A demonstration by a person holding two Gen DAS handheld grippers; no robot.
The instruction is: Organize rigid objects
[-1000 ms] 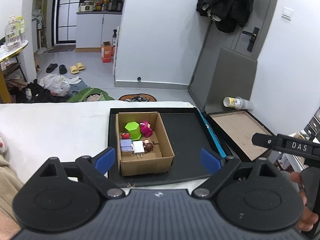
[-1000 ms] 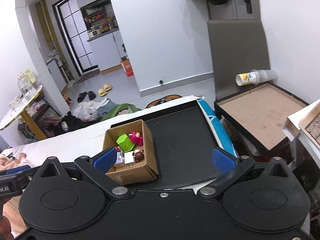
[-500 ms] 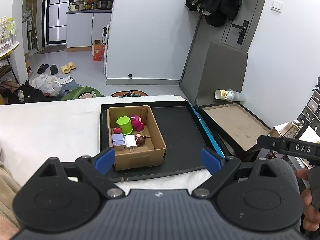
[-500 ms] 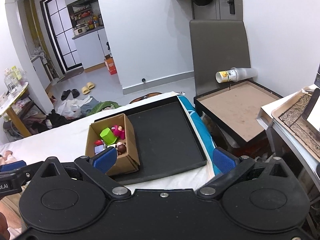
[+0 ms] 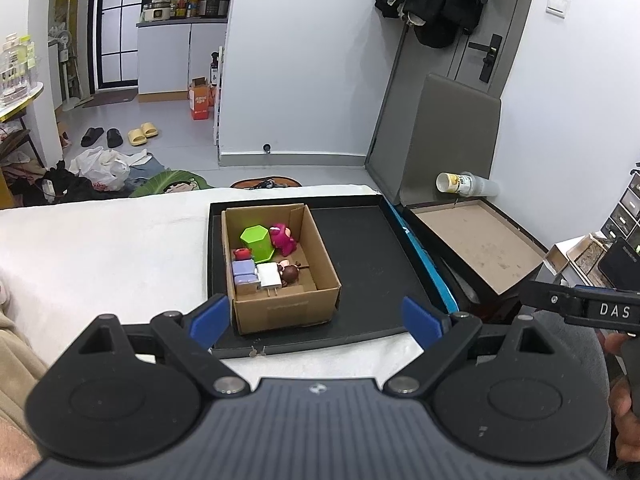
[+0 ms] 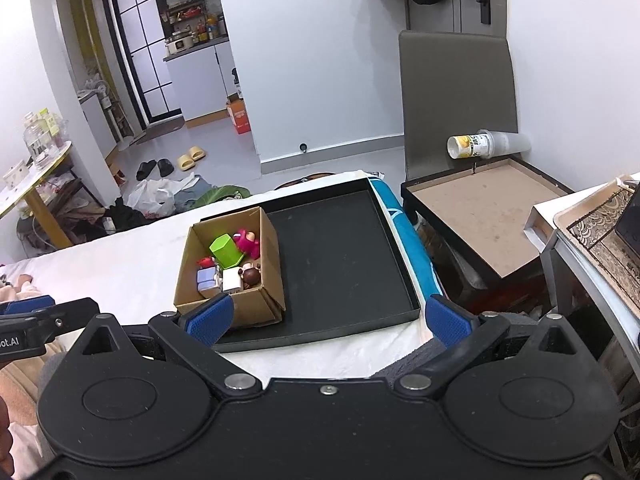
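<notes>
A cardboard box point(image 5: 285, 312) point(image 6: 256, 308) stands in the left part of a black tray point(image 5: 368, 264) point(image 6: 340, 260). It holds a green hexagonal block point(image 5: 258, 242) point(image 6: 226, 250), a pink toy point(image 5: 283, 240) point(image 6: 247, 242), a white charger point(image 5: 269, 276) point(image 6: 233, 280), a lilac block point(image 5: 244, 272) point(image 6: 207, 278), a small red toy point(image 5: 242, 254) and a brown figure point(image 5: 290, 274). My left gripper point(image 5: 316, 322) is open and empty, held back above the tray's near edge. My right gripper point(image 6: 330, 322) is open and empty, likewise above the near edge.
The tray lies on a white sheet point(image 5: 100, 248). To its right is a blue strip point(image 6: 404, 232), then an open black case point(image 5: 480, 248) with a paper cup point(image 5: 460, 182) lying at its back. A side table point(image 6: 592, 248) stands at far right.
Both grippers have drawn back and shifted slightly, so the box and tray sit a little farther off. Both stay open and empty. Nothing in the box has moved.
</notes>
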